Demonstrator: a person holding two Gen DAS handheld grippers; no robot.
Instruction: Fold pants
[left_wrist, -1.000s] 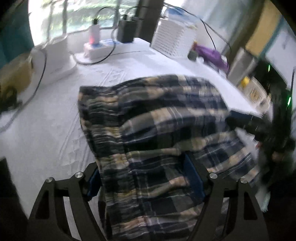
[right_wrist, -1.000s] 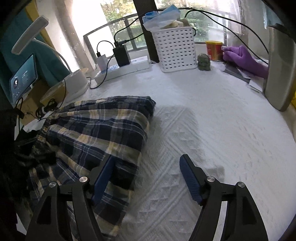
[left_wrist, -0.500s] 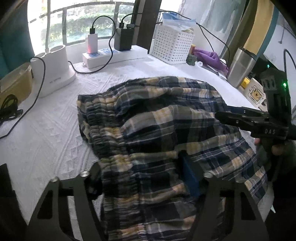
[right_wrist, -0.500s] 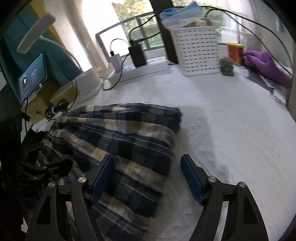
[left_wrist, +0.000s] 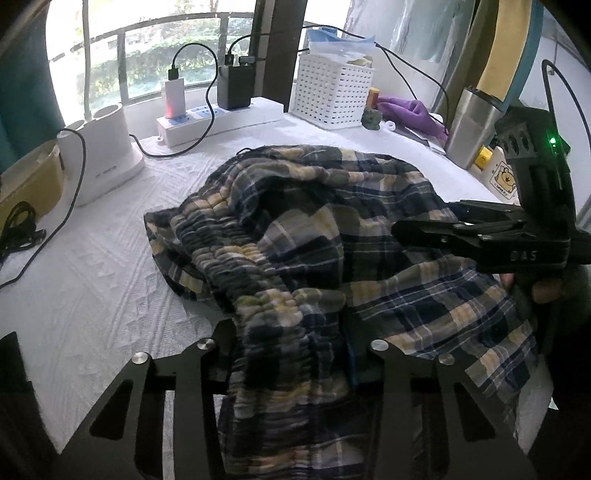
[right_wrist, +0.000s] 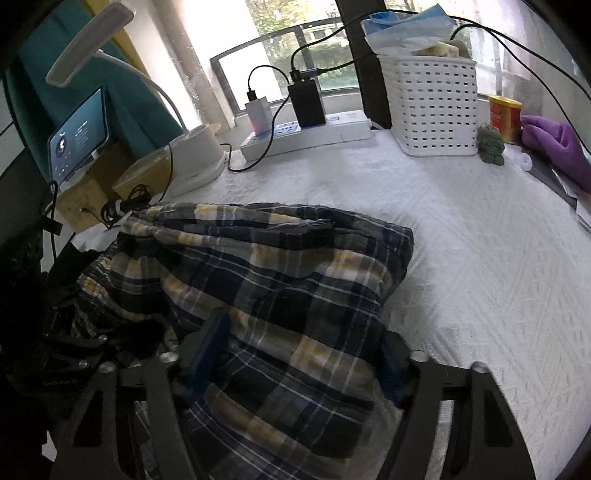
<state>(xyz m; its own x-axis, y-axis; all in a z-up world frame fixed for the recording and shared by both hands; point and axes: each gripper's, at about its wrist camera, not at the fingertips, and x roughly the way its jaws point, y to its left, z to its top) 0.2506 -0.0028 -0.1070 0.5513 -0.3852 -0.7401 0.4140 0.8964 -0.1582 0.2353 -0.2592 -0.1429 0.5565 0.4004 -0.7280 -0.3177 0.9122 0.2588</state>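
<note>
The left gripper has just been closing, its jaws now clenched on the elastic waistband of the plaid pants. The right gripper has also been narrowing around a fold of the cloth; whether it pinches yet, I cannot tell. The pants lie bunched on the white-covered table, short of the white basket.

right gripper body: "das", in pale letters
bear sticker on white box: "love", the rest too small
tablet screen: text too small to read
</note>
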